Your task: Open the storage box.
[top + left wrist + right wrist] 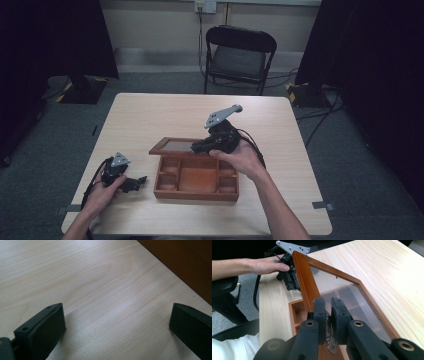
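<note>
While my right gripper (328, 315) is clamped on the glass lid (342, 287) raised over the wooden box (196, 178) mid-table, my gaping left gripper (134, 183) rests beside it, and I judge swinging the lid fully back comes next.

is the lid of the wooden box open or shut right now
Open. The glass-paned lid is raised off the wooden box, the right gripper pinching its edge; the compartments lie uncovered.

A recording lab or studio: black curtains (55, 35) flank a bare wall, cables (320, 112) trail over grey carpet (380, 200), a folding chair (239, 57) behind the table (150, 112).
</note>
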